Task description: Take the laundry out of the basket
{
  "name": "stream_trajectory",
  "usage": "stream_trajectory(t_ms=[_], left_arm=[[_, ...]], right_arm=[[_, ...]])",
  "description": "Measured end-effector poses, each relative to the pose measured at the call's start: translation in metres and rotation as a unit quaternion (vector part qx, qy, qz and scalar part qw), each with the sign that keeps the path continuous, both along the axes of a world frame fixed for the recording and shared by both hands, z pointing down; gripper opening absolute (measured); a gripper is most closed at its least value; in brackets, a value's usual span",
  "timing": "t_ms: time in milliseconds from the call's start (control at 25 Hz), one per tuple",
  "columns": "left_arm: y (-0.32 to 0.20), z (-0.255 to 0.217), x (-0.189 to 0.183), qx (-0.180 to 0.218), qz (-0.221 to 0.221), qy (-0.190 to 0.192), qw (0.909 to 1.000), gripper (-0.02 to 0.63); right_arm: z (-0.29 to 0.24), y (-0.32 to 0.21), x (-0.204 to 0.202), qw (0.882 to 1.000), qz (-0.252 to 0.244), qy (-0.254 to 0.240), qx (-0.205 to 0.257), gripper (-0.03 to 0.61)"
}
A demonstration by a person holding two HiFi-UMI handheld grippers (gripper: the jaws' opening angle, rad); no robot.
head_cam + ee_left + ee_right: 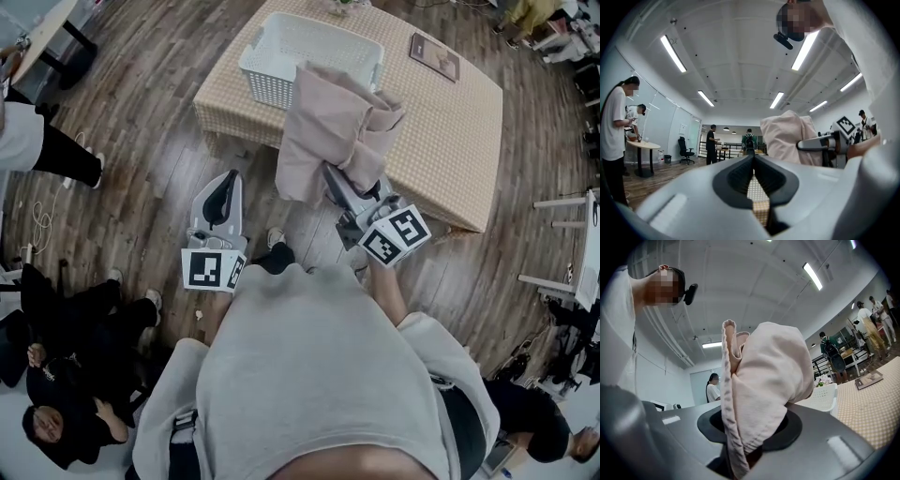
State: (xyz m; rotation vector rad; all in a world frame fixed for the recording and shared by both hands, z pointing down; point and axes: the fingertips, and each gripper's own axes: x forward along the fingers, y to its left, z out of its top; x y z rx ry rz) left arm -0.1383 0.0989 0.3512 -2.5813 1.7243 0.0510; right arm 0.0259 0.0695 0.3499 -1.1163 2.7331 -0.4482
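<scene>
**Pink garment pinched in right gripper, raised in front of basket**

- Pink garment (333,131): bunched, ribbed fabric with a stitched hem. It hangs in the air over the near edge of the table (450,150) and the floor just before it. In the head view its far edge overlaps the near right corner of the white basket (281,52); I cannot tell whether cloth and basket touch.
- Right gripper (335,181): jaws pressed onto a fold of the garment. In the right gripper view the cloth runs down between the dark pads and piles up above them, hiding the tips. The gripper points up and away from the person, with its marker cube (396,234) at the near end.
- Left gripper (753,159): jaws closed tip to tip with nothing between them. It is held low on the left, well apart from the garment and over the wooden floor (141,122).
- Basket: perforated plastic, on the far left part of the table; what shows of its inside looks bare.
- Table: covered in a beige checked cloth. A brown booklet (434,56) lies flat at the far right, well apart from the basket.
- Surroundings: a seated person (56,412) in dark clothes at the near left; another person's leg (66,155) at the far left.
</scene>
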Motion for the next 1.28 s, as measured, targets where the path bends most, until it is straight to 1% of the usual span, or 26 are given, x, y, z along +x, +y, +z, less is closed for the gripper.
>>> stream_trajectory(t_ms=[120,360,560,840,1280], left_arm=[[0.022,0.001,0.014,-0.004,-0.002,-0.006,1.0,0.011],[0.105,0.005,0.062,0.001,-0.007,-0.01,0.9999,0.011],[0.14,0.007,0.08,0.007,-0.004,-0.015,0.9999,0.011],[0.164,-0.004,0.094,0.024,-0.001,-0.019,0.9995,0.011],[0.171,-0.014,0.097,0.036,-0.006,-0.019,0.9992,0.011]], right_arm=[[0.003,0.023,0.011,1.0,-0.004,-0.003,-0.004,0.141],[0.019,0.104,0.056,1.0,-0.006,-0.004,-0.006,0.14],[0.028,0.141,0.069,1.0,-0.008,-0.012,-0.007,0.14],[0.019,0.165,0.08,1.0,-0.01,-0.012,0.007,0.14],[0.009,0.169,0.082,1.0,-0.016,-0.011,0.022,0.14]])
